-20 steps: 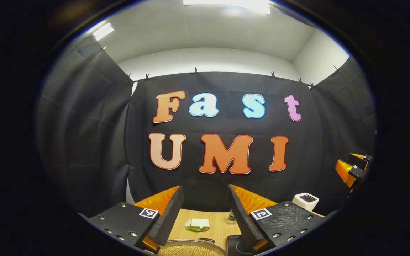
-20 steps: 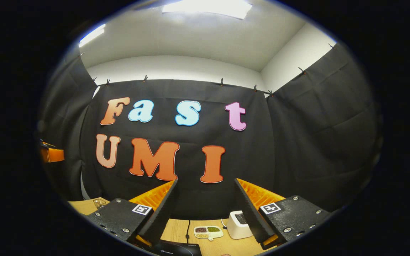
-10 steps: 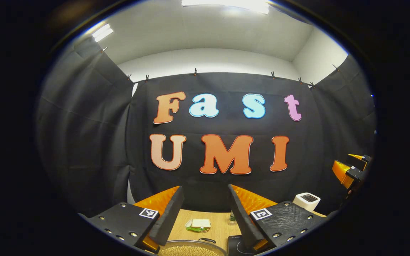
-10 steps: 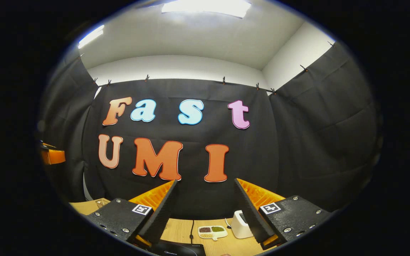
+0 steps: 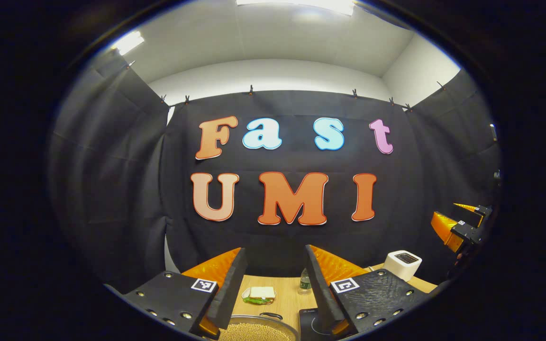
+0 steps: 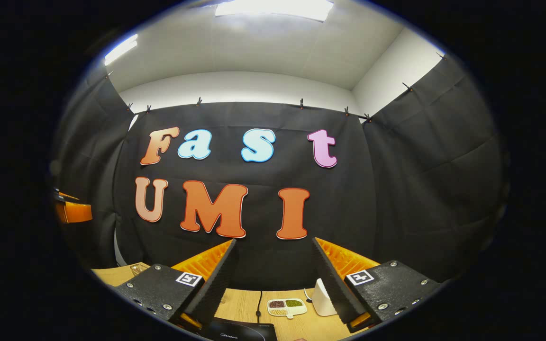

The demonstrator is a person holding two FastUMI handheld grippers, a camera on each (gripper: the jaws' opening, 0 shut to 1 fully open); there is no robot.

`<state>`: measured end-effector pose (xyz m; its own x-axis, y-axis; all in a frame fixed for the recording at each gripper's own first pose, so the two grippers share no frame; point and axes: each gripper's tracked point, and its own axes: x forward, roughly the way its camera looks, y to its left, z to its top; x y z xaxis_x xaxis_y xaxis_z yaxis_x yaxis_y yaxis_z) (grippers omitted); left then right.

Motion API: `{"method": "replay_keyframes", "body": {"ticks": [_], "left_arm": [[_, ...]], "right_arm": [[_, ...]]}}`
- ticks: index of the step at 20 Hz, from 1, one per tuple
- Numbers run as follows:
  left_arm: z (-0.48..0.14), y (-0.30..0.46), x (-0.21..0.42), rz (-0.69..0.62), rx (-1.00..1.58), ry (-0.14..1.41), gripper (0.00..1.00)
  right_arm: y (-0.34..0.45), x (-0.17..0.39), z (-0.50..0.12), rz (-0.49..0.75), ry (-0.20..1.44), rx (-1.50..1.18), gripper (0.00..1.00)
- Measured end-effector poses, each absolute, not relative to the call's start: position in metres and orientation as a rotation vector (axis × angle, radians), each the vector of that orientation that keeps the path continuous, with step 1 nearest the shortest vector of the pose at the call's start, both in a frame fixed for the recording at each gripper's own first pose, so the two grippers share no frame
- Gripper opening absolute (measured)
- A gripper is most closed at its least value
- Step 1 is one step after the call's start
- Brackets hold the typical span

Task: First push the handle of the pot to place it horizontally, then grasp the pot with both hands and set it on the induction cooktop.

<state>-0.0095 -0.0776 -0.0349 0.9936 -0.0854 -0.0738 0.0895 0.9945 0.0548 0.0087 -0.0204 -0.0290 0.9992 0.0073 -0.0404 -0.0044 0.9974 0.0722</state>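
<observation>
Left gripper view, pot (image 5: 258, 331), gaping left tongs (image 5: 273, 270)

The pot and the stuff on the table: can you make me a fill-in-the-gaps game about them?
1. The pot is full of small round ______.
2. The dark flat cooktop lies to the ______ of the pot in the left gripper view.
3. The white tray on the wooden table has ______ compartments.
4. The jaws of the left gripper stand ______, holding nothing.

Missing words: beans; right; three; open
</observation>
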Motion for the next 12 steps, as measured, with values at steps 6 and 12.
{"method": "replay_keyframes", "body": {"ticks": [6,12], "left_arm": [[-0.093,-0.067,-0.015,-0.032,0.04,0.263,0.2],[-0.17,-0.055,-0.035,0.055,-0.032,0.527,0.08]], "right_arm": [[-0.024,0.009,-0.041,0.023,0.067,0.076,0.95],[-0.038,0.004,-0.057,0.036,0.096,0.068,0.95]]}}
